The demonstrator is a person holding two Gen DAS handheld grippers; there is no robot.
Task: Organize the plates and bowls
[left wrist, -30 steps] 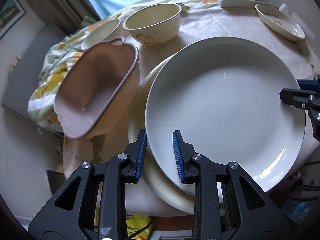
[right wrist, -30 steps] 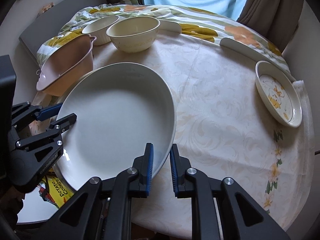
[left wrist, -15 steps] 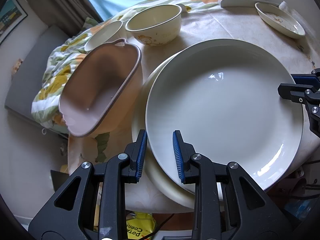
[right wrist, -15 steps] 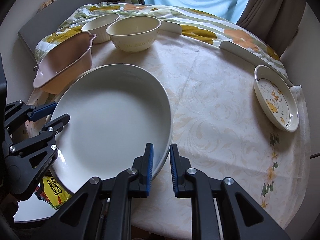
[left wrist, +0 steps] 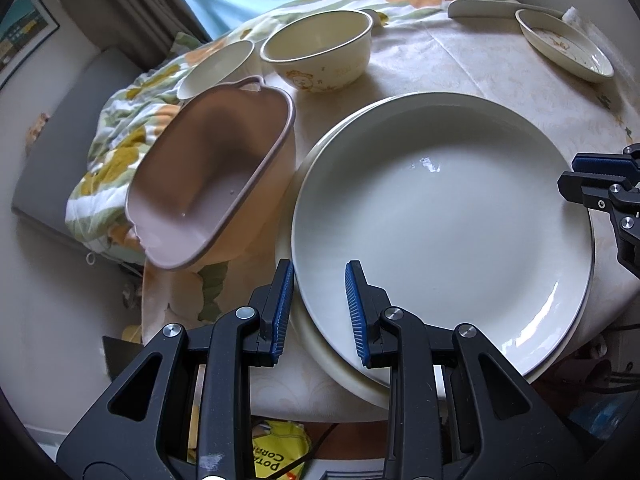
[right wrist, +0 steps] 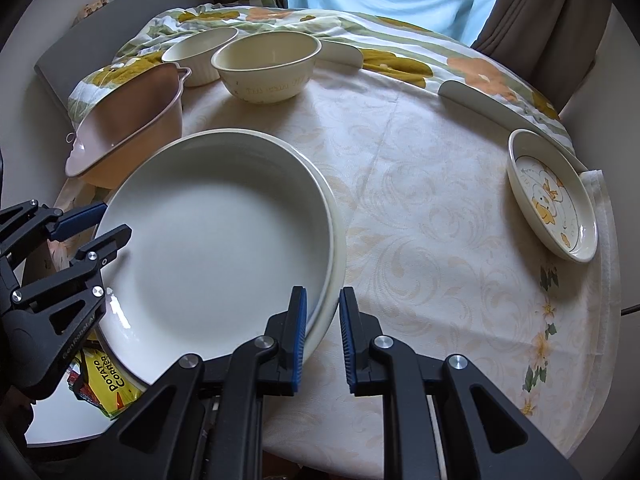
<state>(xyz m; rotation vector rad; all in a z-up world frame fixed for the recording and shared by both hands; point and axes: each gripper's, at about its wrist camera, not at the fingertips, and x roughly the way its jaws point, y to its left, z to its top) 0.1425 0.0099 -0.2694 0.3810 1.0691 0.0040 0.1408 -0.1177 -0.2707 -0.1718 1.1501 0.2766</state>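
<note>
A large white plate [left wrist: 440, 232] [right wrist: 216, 248] lies nested over a cream plate [left wrist: 316, 356] [right wrist: 340, 248]; I cannot tell whether they touch. My left gripper [left wrist: 318, 312] [right wrist: 96, 228] is shut on the white plate's near left rim. Across the plate, my right gripper [right wrist: 323, 332] [left wrist: 592, 178] is shut on the opposite rim. A cream bowl [left wrist: 320, 52] [right wrist: 268, 68] and a small white bowl [left wrist: 216, 68] [right wrist: 200, 56] stand at the back. A small duck-printed dish [left wrist: 564, 46] [right wrist: 552, 196] sits at the far right.
A pink tub [left wrist: 212, 184] [right wrist: 128, 120] leans tilted just left of the plates, at the table's edge. The round table's pale cloth [right wrist: 440, 220] lies between the plates and the duck dish. A yellow snack bag [left wrist: 280, 456] [right wrist: 112, 376] lies below the table's near edge.
The white plate has shifted slightly with both grippers on it and now sits more squarely over the cream plate. That plate's rim now shows in the right wrist view.
</note>
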